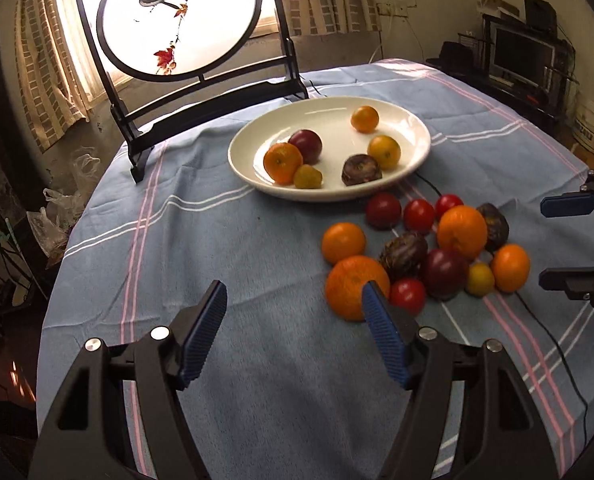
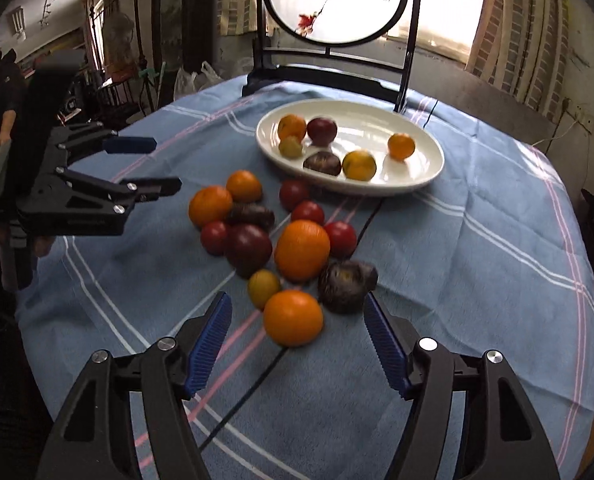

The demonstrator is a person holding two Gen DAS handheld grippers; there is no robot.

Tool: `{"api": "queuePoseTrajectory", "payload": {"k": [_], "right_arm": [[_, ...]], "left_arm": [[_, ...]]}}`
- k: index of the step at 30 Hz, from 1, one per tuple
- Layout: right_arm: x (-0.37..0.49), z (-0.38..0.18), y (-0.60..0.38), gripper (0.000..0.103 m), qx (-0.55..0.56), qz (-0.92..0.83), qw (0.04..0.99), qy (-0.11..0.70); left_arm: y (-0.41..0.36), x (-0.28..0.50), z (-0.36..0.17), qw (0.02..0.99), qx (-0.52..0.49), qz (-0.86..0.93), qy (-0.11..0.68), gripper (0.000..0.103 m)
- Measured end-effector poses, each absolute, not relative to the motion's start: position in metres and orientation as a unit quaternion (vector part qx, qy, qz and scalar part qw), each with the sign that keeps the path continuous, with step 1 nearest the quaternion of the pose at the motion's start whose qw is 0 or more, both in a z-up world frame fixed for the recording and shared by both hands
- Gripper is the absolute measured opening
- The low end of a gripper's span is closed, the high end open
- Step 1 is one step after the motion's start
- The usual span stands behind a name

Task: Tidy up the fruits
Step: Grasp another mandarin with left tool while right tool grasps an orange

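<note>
Where heaped, fruits [image 2: 289, 240] orange, red, purple

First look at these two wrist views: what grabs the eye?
The loose pile of oranges, red tomatoes and dark fruit on the blue cloth, just in front of the white plate, which already holds six pieces. Behind the plate, a backlit round bird screen glows against the window. Both hand-held grippers, left and right, are open and empty, the right one just short of the nearest orange.
</note>
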State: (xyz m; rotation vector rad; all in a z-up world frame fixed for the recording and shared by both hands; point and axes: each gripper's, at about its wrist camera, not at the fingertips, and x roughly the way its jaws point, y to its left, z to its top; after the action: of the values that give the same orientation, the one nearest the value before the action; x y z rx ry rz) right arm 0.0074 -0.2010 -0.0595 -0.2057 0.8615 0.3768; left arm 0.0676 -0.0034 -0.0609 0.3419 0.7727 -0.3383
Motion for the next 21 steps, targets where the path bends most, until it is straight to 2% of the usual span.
{"api": "queuePoseTrajectory", "payload": {"k": [4, 5, 6, 7, 17, 19, 20, 21], "right_arm": [[0.014, -0.085, -0.196, 0.066, -0.098, 0.181, 0.870, 0.448], [0.017, -0.089, -0.195, 0.062, -0.098, 0.181, 0.867, 0.453], [0.021, -0.092, -0.193, 0.048, -0.099, 0.184, 0.863, 0.460], [0.024, -0.096, -0.192, 0.039, -0.098, 0.185, 0.860, 0.466], [0.029, -0.096, -0.198, 0.039, -0.085, 0.188, 0.859, 0.468], [0.029, -0.096, -0.199, 0.039, -0.085, 0.189, 0.859, 0.467], [0.029, -0.096, -0.200, 0.039, -0.083, 0.190, 0.859, 0.468], [0.029, -0.096, -0.201, 0.039, -0.080, 0.190, 0.859, 0.468]], "left_arm": [[-0.004, 0.061, -0.075, 0.884, 0.177, -0.193, 0.386, 0.068], [-0.005, 0.062, -0.078, 0.882, 0.183, -0.196, 0.388, 0.068], [-0.007, 0.063, -0.082, 0.879, 0.189, -0.198, 0.390, 0.068], [-0.009, 0.065, -0.085, 0.876, 0.194, -0.200, 0.394, 0.068], [-0.032, 0.088, -0.099, 0.862, 0.224, -0.245, 0.383, 0.068], [-0.032, 0.097, -0.099, 0.859, 0.214, -0.258, 0.387, 0.061], [-0.032, 0.101, -0.099, 0.854, 0.200, -0.274, 0.395, 0.047], [-0.032, 0.105, -0.100, 0.851, 0.187, -0.280, 0.404, 0.044]]}}
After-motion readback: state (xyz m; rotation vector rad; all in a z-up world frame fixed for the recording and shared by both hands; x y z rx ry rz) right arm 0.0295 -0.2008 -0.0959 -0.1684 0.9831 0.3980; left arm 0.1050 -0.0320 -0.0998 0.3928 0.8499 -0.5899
